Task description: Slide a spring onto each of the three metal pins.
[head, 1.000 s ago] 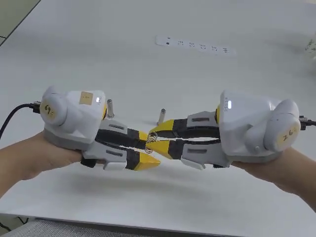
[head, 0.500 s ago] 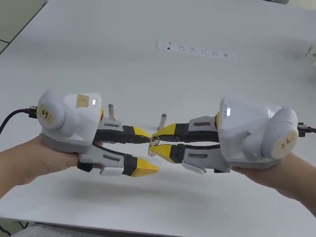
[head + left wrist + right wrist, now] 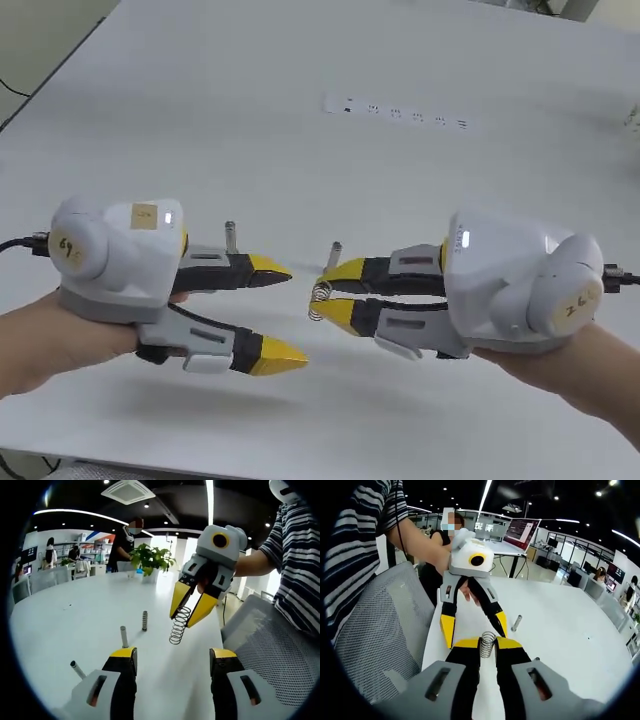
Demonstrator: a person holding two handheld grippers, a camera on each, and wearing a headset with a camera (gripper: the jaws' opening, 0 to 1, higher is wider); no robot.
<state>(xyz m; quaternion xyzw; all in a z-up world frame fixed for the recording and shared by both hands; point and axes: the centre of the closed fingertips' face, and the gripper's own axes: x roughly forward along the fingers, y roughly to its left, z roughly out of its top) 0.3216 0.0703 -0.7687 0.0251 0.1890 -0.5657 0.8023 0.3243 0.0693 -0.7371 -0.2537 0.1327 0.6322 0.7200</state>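
Observation:
My right gripper [image 3: 326, 292] is shut on a small metal spring [image 3: 320, 298], held above the white table [image 3: 300, 150]. My left gripper [image 3: 278, 310] stands open a short way to the spring's left, nothing between its jaws. Two bare metal pins [image 3: 231, 237] [image 3: 335, 252] stand just behind the grippers. In the left gripper view the spring [image 3: 177, 626] hangs from the right gripper [image 3: 190, 611], with two bare pins [image 3: 123, 636] [image 3: 77, 670] and a pin wearing a spring [image 3: 144, 620] beyond. In the right gripper view the spring [image 3: 488, 644] sits between my own jaws, facing the open left gripper [image 3: 474, 627].
A white power strip [image 3: 395, 110] lies at the far side of the table. A mesh chair [image 3: 375, 645] stands by the near edge. A potted plant [image 3: 150, 560] and people are in the background.
The left gripper has opened, let go of the spring and drawn back to the left. The right gripper has kept the spring.

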